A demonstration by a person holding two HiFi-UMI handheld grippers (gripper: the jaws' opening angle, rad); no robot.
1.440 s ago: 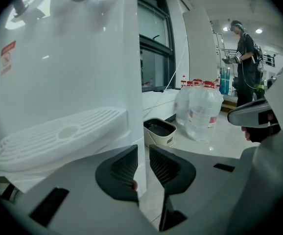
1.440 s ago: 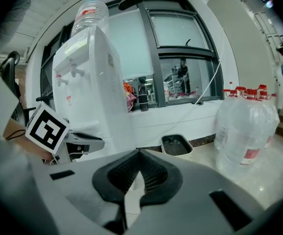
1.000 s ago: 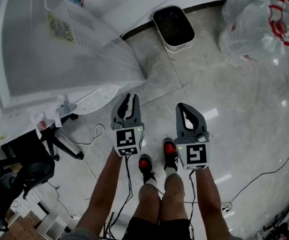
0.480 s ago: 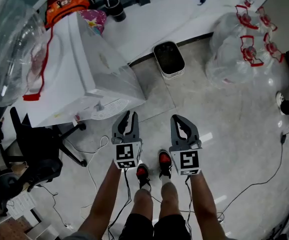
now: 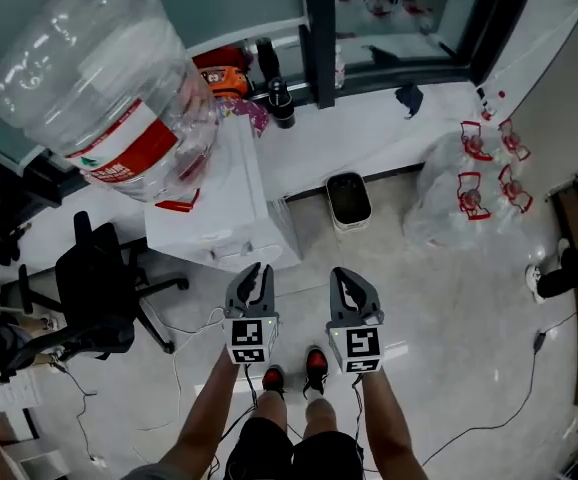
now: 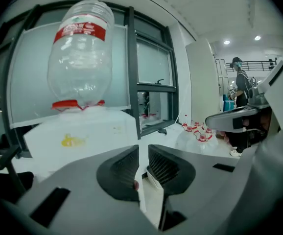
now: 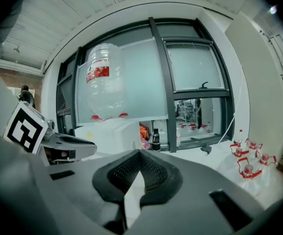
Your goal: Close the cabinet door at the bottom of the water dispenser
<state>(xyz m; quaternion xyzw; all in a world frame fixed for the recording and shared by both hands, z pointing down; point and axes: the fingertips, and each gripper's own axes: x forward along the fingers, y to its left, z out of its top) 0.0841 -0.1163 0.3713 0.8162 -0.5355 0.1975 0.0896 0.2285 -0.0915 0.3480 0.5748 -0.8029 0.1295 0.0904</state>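
The white water dispenser (image 5: 214,203) stands left of centre in the head view, with a big clear bottle (image 5: 119,78) upside down on top. I look steeply down on it, so its lower front and cabinet door are hidden. My left gripper (image 5: 257,268) hovers just in front of the dispenser; its jaws have just been closing, and a narrow gap with nothing in it remains. Beside it, my right gripper (image 5: 341,273) has its tips touching and holds nothing. The left gripper view shows the dispenser (image 6: 82,136) and bottle (image 6: 80,53) beyond the jaws; the right gripper view shows the dispenser (image 7: 112,131) too.
A black office chair (image 5: 94,293) stands left of the dispenser. A small white bin (image 5: 349,200) sits by the wall ledge, with a bag of empty bottles (image 5: 469,188) to its right. Cables (image 5: 499,408) trail over the floor. A person (image 6: 242,82) stands far right.
Both grippers and the head camera have risen well above the floor. The dispenser's top and its bottle have come into view, and the floor looks farther away.
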